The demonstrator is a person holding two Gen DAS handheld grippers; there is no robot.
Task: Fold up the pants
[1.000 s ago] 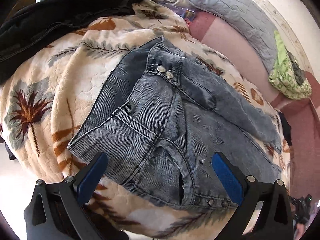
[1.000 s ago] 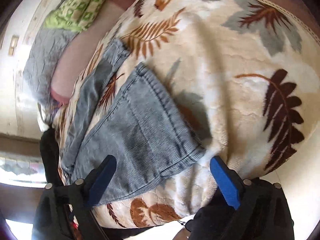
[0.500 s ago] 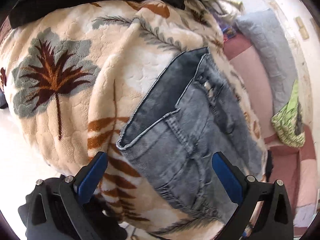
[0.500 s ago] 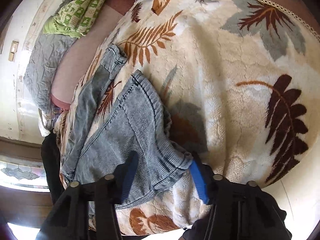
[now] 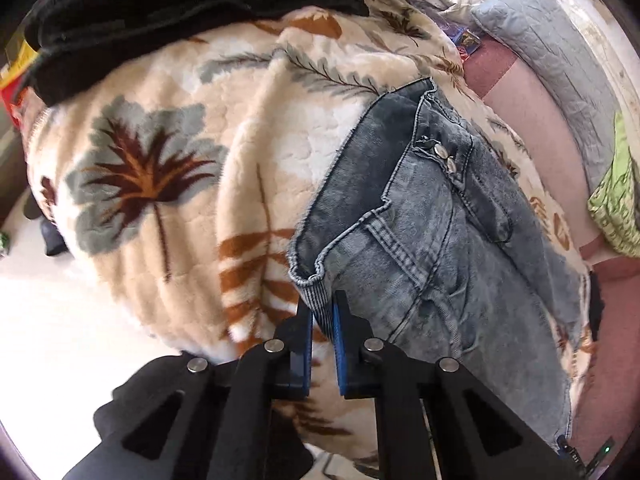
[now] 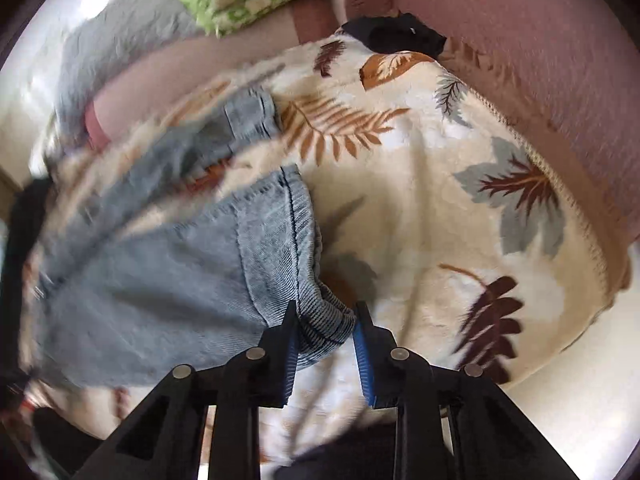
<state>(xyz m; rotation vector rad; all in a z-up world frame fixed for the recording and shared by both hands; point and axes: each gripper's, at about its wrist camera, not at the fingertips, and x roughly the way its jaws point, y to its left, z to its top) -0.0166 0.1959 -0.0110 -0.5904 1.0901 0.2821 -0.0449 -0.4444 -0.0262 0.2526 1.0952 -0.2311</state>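
Pinching jeans waistband corner, my left gripper jaws nearly closed; right gripper jaws clamp bunched leg hem.

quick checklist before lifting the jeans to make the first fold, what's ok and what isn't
1. Left gripper shut on the jeans at the waistband corner: ok.
2. Right gripper holding a leg hem: ok, the bunched denim sits between the fingers, though the jaws are not fully together.
3. Second leg hem free and lying on the blanket: ok.
4. Jeans lying flat: not ok, the front is wrinkled and twisted.
5. Black clothing clear of the jeans: ok.
6. Right view sharp enough to judge the leg: not ok, blurred.
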